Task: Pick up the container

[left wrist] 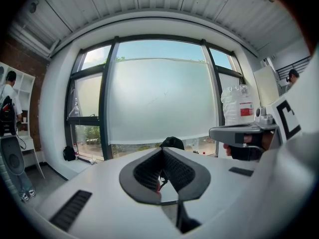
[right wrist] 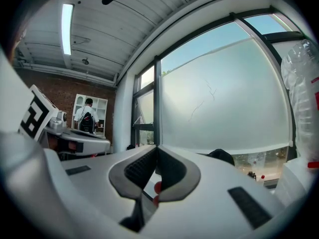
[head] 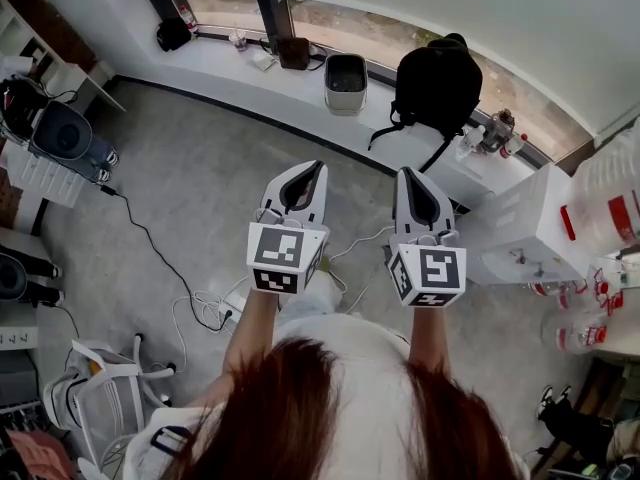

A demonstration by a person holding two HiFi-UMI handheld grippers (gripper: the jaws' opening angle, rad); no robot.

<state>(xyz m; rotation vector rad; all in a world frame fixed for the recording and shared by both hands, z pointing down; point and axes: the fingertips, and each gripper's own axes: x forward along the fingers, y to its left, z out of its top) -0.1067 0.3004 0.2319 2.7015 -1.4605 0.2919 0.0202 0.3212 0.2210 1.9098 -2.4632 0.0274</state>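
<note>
With left gripper [head: 303, 181] and right gripper [head: 419, 196] closed on nothing, we must next open one and reach for the container [head: 606, 200].

The left white tongs [left wrist: 162, 152] and the right white tongs [right wrist: 155, 148] have smooth matt plastic shells and dark ribbed pads [left wrist: 146, 172]. The clear bottle with a red label [left wrist: 240, 103] is glossy plastic; the black backpack [head: 437, 86] looks like matt cloth.
</note>
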